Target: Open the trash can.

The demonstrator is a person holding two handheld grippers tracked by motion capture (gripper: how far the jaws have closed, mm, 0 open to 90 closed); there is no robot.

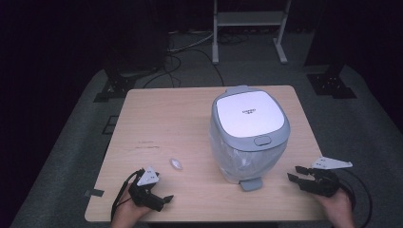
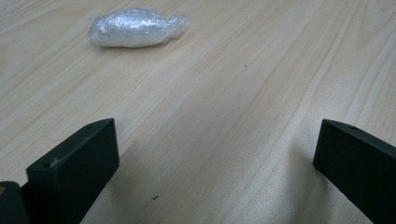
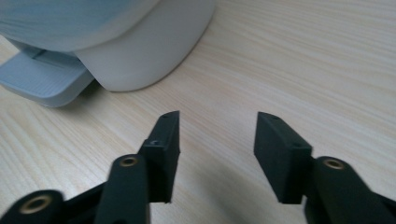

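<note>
You find one mark that looks like print: a small dark line of lettering on the white lid [image 1: 248, 114] of the bin [image 1: 247, 156], near the lid's middle in the high view, too small for you to read. On the table [image 1: 157, 123] there is also a faint row of small dark marks left of the bin, and you cannot tell whether they are writing. Nothing legible shows in the two gripper views.
</note>
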